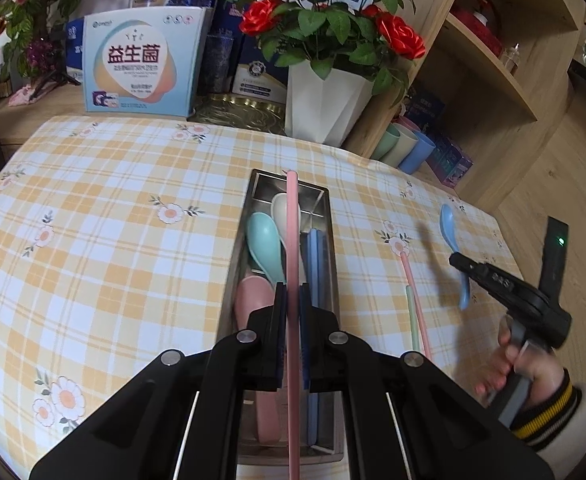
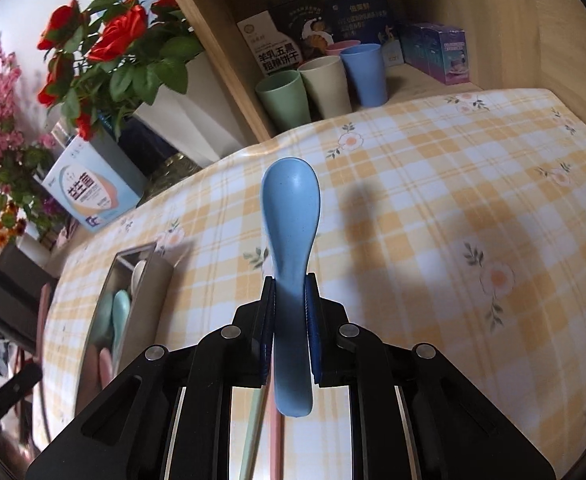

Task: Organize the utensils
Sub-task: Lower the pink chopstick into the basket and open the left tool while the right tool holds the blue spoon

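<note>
My left gripper (image 1: 292, 292) is shut on a pink chopstick (image 1: 292, 232) and holds it lengthwise above the steel utensil tray (image 1: 235, 256). In the tray lie a teal spoon (image 1: 264, 246), a white spoon (image 1: 282, 210), a pink spoon (image 1: 253, 304) and blue chopsticks (image 1: 314, 264). My right gripper (image 2: 289, 284) is shut on a blue spoon (image 2: 291, 216), bowl forward, held above the tablecloth; it also shows in the left wrist view (image 1: 463, 270). A pink chopstick (image 1: 413, 292) and a green chopstick (image 1: 412, 320) lie on the cloth right of the tray.
A yellow checked tablecloth (image 1: 113, 220) covers the table. A white vase of red roses (image 1: 325, 100), a blue box (image 1: 141, 64) and a wooden shelf with several cups (image 2: 325, 84) stand at the back.
</note>
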Available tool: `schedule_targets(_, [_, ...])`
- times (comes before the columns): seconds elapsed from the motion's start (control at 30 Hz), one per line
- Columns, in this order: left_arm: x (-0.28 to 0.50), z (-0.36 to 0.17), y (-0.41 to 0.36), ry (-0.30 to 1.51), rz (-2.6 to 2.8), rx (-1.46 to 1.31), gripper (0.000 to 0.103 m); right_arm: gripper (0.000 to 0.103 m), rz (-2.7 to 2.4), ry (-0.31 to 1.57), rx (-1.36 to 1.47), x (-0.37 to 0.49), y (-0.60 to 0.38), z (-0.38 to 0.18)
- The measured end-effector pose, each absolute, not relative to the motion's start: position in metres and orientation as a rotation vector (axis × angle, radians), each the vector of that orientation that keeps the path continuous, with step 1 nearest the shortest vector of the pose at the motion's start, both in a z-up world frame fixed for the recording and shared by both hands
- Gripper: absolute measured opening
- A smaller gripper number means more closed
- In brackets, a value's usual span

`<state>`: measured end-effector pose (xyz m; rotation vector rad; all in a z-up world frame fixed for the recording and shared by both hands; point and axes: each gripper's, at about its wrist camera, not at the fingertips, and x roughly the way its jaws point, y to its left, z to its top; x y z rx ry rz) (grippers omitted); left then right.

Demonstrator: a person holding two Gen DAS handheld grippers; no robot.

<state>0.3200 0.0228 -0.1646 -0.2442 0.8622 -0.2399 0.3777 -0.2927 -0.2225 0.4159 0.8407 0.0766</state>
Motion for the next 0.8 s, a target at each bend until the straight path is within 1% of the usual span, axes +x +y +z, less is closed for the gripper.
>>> schedule_targets(0.33, [0.368,-0.174,0.006,0.859,-0.272,-0.214,0.006,0.014,0.069,0.77,0.404,0.337,-0.307,-0.202])
schedule_targets(0.5, [0.385,-0.189,-0.003,0.908,-0.281,-0.18,0.006,0.014,0.046,0.759,0.433,0.326,-0.322,-0.199])
schedule_targets(0.8, [0.391,-0.215,-0.012,0.995,-0.311,-0.164,0.006,0.014,0.028,0.757,0.474,0.319,-0.334,-0.201])
